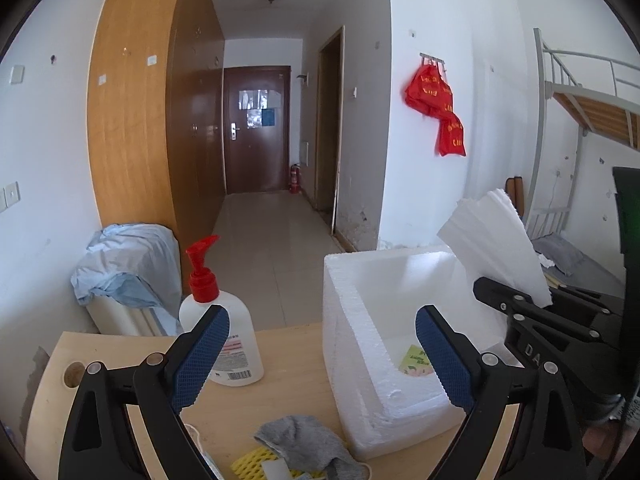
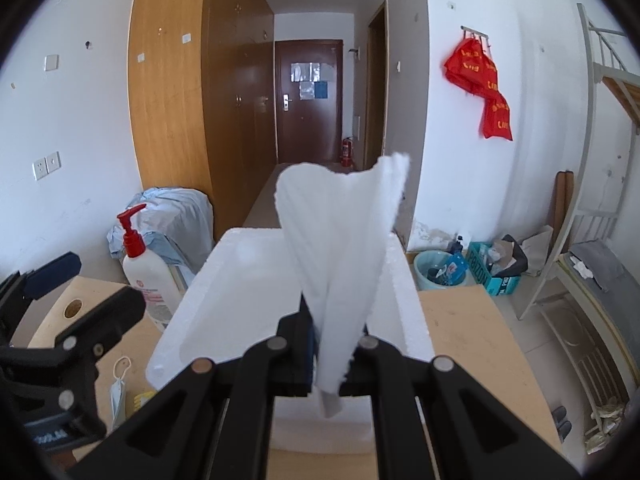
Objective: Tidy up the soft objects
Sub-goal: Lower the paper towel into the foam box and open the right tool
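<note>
My right gripper (image 2: 332,344) is shut on a white foam sheet (image 2: 344,240) and holds it upright over the white foam box (image 2: 404,292). In the left wrist view the sheet (image 1: 492,248) stands at the box's (image 1: 348,320) right side, with the right gripper (image 1: 516,304) under it. My left gripper (image 1: 320,356) is open and empty, above the table between the bottle and the box. A small green-and-pink packet (image 1: 414,360) lies inside the box. A grey sock (image 1: 308,444) and a yellow mesh sponge (image 1: 252,464) lie on the table below my left gripper.
A white pump bottle with a red top (image 1: 220,320) stands left of the box on the wooden table (image 1: 280,384). A face mask (image 2: 118,392) lies on the table's left part. Blue cloth (image 1: 124,272) drapes a radiator behind. A bunk bed (image 2: 592,280) stands right.
</note>
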{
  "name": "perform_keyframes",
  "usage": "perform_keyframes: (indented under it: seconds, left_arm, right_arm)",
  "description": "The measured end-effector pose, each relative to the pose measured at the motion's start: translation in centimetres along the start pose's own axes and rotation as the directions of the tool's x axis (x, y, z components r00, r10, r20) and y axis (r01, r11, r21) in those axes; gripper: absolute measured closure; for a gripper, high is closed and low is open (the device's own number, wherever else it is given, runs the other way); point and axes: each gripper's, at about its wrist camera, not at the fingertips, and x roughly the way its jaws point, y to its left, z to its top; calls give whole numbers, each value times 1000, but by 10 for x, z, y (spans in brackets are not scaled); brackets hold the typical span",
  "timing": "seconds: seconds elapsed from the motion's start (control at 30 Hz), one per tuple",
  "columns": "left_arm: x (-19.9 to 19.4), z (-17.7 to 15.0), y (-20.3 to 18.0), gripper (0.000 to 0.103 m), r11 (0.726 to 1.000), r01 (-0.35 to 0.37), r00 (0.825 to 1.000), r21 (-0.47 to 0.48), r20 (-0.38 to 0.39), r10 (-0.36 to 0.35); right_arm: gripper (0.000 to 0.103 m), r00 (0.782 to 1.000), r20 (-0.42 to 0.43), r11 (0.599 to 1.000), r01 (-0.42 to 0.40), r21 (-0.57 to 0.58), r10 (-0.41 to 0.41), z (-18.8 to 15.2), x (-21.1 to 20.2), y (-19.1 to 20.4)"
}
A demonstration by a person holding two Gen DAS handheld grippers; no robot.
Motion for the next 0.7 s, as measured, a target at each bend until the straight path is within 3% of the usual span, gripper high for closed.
perform_keyframes:
  seconds: [0.27, 0.33, 0.4, 0.47, 0.7]
  left_arm:
    - [5, -2, 3, 8, 1000, -10, 1000, -13, -14, 9]
    - [5, -2, 4, 8, 1000, -10, 1000, -15, -12, 10]
    - [4, -3, 3, 8, 1000, -10, 1000, -15, -12, 10]
    - [5, -3, 2, 8, 1000, -11, 1000, -15, -13, 11]
    - [3, -2, 4, 8, 1000, -14, 1000, -22, -11, 13]
  right_arm:
    - [92, 1000, -10, 1000, 15, 6, -15, 0, 12, -3]
    - [81, 1000, -14, 1000, 16, 4, -15, -1, 12, -2]
    - [44, 1000, 3, 1000, 26, 2, -26, -1, 8, -1]
    - [25, 997, 44, 998, 58, -10, -58, -1, 1, 2]
    - [22, 995, 80, 998, 60, -21, -59, 1, -11, 6]
